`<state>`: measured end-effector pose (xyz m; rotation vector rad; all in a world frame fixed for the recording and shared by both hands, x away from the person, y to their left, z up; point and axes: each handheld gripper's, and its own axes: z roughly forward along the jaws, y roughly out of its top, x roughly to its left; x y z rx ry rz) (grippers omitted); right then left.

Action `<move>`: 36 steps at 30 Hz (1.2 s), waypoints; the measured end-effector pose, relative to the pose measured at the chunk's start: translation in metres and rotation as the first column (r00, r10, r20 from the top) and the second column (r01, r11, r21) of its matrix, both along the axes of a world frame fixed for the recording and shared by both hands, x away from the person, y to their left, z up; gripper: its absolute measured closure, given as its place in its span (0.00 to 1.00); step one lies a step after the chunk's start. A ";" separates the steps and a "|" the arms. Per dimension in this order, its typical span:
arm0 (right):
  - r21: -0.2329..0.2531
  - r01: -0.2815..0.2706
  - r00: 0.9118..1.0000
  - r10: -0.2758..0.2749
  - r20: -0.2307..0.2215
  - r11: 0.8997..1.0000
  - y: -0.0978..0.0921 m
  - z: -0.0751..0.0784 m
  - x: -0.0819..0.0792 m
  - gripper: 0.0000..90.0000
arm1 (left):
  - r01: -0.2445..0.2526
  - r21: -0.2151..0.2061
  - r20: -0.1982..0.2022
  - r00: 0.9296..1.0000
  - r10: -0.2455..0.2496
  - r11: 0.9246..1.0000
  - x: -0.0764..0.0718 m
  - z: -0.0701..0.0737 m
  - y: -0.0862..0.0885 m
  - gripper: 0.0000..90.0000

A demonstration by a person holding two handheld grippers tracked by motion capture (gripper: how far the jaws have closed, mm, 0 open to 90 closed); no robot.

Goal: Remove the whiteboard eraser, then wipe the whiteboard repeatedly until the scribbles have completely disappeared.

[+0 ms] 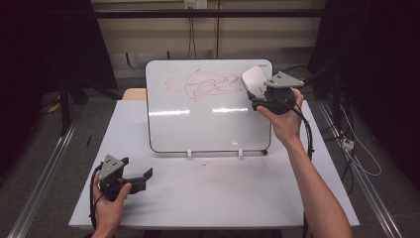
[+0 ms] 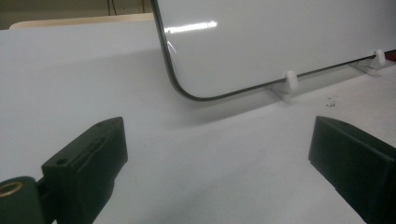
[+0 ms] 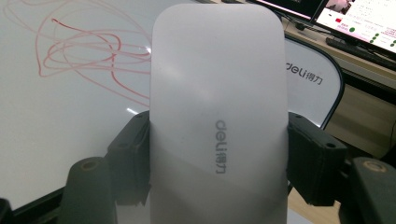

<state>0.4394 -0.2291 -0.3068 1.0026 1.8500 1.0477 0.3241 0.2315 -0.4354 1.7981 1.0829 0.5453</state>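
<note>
Eraser held up at a scribbled whiteboard — the other gripper idle on the table.

High view: the right gripper (image 1: 261,94) holds a white eraser (image 1: 253,81) against the upper right corner of the whiteboard (image 1: 208,119), near the red scribble (image 1: 203,84); the left gripper (image 1: 141,177) rests low on the white table (image 1: 208,198). Left gripper view: jaws spread wide with nothing between them, facing the board's lower corner (image 2: 187,91) and its white feet (image 2: 290,80). Right gripper view: jaws clamp the eraser's (image 3: 217,116) sides — board behind.

A monitor (image 3: 359,21) glows behind the table (image 1: 208,198); cables (image 1: 364,158) trail on the floor.
</note>
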 end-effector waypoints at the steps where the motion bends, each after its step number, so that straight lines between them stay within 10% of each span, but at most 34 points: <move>1: -0.003 -0.004 1.000 0.004 0.003 1.000 0.001 0.000 -0.001 0.35 | -0.002 0.000 0.000 1.000 0.002 1.000 0.000 0.000 0.000 0.05; 36: -0.067 -0.095 0.993 0.099 0.066 0.993 0.066 0.002 0.007 0.35 | -0.006 -0.017 -0.008 1.000 0.006 1.000 0.001 -0.001 0.002 0.05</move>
